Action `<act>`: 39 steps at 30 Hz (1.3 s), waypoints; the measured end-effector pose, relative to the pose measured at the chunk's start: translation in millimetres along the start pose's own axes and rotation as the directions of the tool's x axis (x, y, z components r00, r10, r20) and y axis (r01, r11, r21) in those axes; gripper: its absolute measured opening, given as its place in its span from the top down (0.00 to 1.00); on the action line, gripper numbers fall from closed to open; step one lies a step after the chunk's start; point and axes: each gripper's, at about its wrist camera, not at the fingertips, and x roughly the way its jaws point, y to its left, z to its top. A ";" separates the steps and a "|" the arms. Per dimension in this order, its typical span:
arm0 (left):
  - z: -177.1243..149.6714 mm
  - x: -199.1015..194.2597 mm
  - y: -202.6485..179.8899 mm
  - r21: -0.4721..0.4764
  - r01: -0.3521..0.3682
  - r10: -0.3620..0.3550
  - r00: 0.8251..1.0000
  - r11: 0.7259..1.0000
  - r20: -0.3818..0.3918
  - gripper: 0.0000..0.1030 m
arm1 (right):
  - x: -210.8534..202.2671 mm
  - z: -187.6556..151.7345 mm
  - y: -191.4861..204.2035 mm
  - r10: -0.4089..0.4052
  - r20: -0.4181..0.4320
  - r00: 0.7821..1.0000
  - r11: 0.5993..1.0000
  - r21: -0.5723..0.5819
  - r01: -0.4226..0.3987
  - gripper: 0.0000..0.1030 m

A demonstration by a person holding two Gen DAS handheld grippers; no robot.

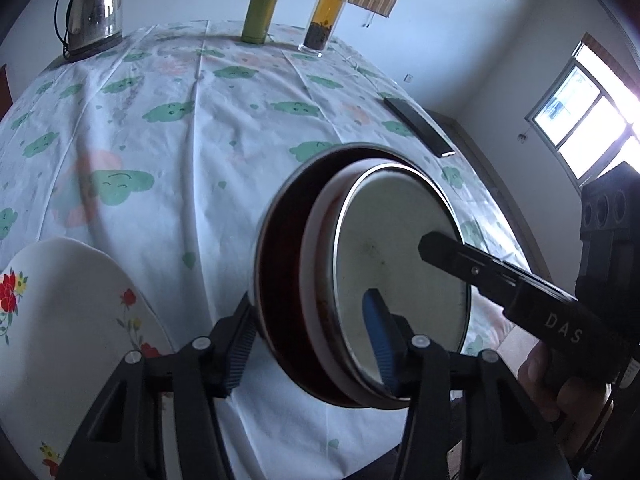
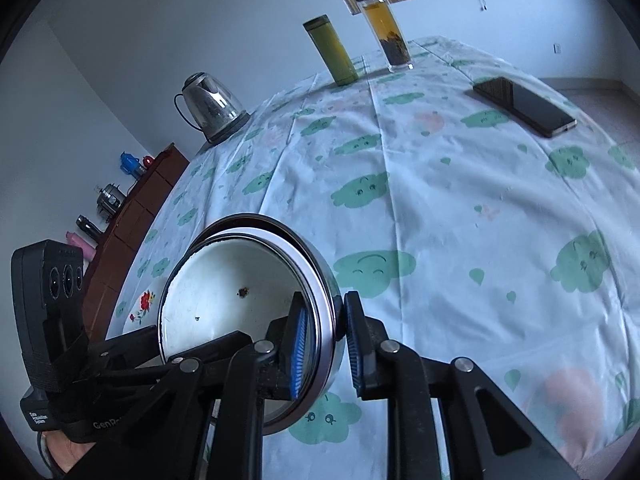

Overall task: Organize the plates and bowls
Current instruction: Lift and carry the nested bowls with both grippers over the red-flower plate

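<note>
Left wrist view is showing the left gripper (image 1: 316, 344) straddling the near rim of a nested bowl stack (image 1: 360, 280), jaws either side of the wall, whether pressing I cannot tell. Right gripper (image 2: 326, 346) is clamping the inner white enamel bowl (image 2: 236, 300) by its rim, opposite side. Stack is tilting, mouth facing both tools; floral plate (image 1: 68, 320) is lying left of the left gripper.

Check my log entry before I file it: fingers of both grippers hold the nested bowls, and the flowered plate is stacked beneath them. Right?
Not quite: the flowered plate is not beneath the nested bowls; it lies apart on the tablecloth, left of them in the left wrist view. The left gripper and right gripper do hold the bowls.
</note>
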 end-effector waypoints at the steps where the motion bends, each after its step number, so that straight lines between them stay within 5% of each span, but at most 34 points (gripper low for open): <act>1: 0.3 -2.7 1.3 -0.007 0.004 -0.004 1.000 1.000 0.004 0.50 | -2.1 1.2 3.0 0.002 0.004 1.000 1.000 -0.006 -0.002 0.80; 39: -27.9 -84.8 70.6 -0.130 -0.071 0.084 0.991 0.989 0.101 0.50 | 5.8 8.9 121.6 0.085 -0.032 0.996 0.970 -0.227 -0.090 0.80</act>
